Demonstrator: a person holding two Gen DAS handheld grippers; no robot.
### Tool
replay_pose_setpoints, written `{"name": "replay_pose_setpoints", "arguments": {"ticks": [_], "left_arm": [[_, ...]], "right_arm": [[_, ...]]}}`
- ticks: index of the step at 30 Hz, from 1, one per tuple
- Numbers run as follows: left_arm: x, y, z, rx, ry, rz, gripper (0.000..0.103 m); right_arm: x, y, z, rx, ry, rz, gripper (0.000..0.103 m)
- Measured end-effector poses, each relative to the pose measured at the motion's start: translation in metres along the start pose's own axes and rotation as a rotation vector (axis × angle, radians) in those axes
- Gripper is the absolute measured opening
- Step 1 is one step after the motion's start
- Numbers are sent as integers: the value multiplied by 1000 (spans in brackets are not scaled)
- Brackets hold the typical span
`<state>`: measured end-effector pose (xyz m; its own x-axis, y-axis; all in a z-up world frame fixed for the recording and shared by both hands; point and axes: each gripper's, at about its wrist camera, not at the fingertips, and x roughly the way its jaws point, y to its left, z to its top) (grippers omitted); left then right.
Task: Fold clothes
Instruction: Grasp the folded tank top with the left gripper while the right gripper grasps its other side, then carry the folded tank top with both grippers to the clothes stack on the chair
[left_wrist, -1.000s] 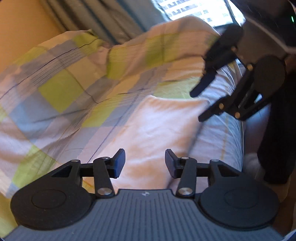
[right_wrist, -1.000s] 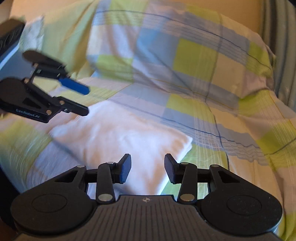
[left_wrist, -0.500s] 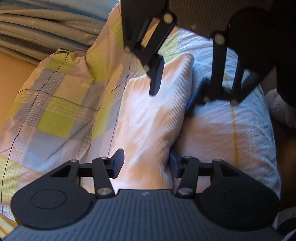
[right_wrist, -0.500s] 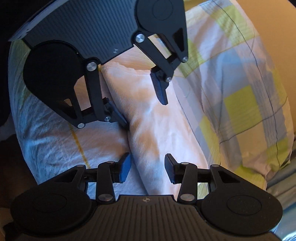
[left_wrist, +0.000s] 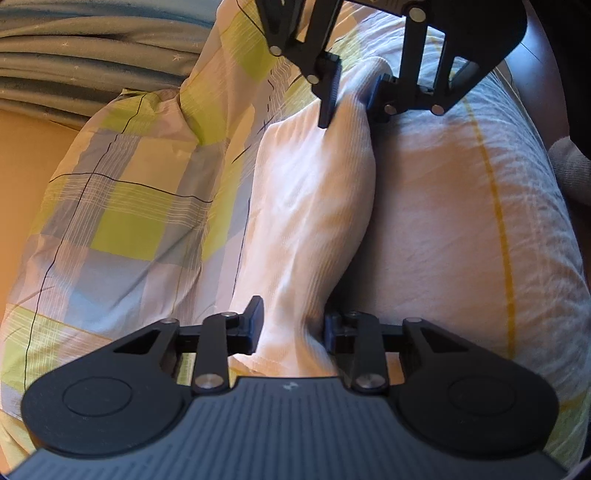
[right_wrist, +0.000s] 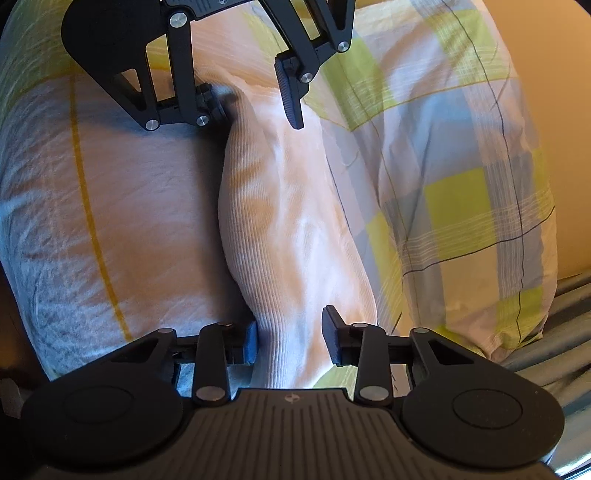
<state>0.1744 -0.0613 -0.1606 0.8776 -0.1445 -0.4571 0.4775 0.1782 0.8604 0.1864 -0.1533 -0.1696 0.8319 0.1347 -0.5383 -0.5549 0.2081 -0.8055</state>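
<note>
On the bed's checked green-and-blue quilt (left_wrist: 125, 206), my left tongs (left_wrist: 293, 328) and right tongs (right_wrist: 291, 338) have swung in to opposite ends of the folded white ribbed garment (left_wrist: 314, 221), both now straddling it, apart, ready to clamp.

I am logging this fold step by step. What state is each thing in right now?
Left gripper: open, fingers astride one end of the garment.
Right gripper: open, fingers astride the other end.
Garment: white, ribbed, folded into a long narrow bundle, lying between the grippers.
Quilt: checked, rumpled, beside the garment.
Sheet: pale, yellow-lined, wrinkled, under the garment.
</note>
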Motion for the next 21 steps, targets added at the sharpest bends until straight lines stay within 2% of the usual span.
{"name": "replay_pose_setpoints", "arguments": {"ticks": [1, 2, 3, 5, 6, 7, 10, 14, 21], "left_arm": [[0, -3, 0, 12, 1, -3, 14], [1, -6, 0, 21, 2, -7, 8], [2, -6, 1, 14, 7, -14, 7], [2, 3, 2, -58, 24, -40, 6], [2, 7, 3, -88, 31, -51, 6], [0, 9, 3, -91, 32, -54, 5], [-12, 10, 4, -39, 2, -5, 5], [-31, 24, 13, -39, -47, 39, 5], [-72, 46, 49, 11, -152, 85, 5]], "right_arm": [[1, 1, 1, -2, 2, 0, 20], [2, 3, 1, -8, 4, -2, 17], [2, 5, 1, -16, 6, -7, 17], [2, 9, 1, -28, 6, -23, 16], [2, 9, 0, -23, 7, -28, 12], [0, 8, 0, -9, 10, -29, 11], [-7, 0, 0, 16, 13, -39, 9], [-30, -20, 1, 26, 3, -92, 8], [-84, -46, -9, 50, 30, -174, 7]]}}
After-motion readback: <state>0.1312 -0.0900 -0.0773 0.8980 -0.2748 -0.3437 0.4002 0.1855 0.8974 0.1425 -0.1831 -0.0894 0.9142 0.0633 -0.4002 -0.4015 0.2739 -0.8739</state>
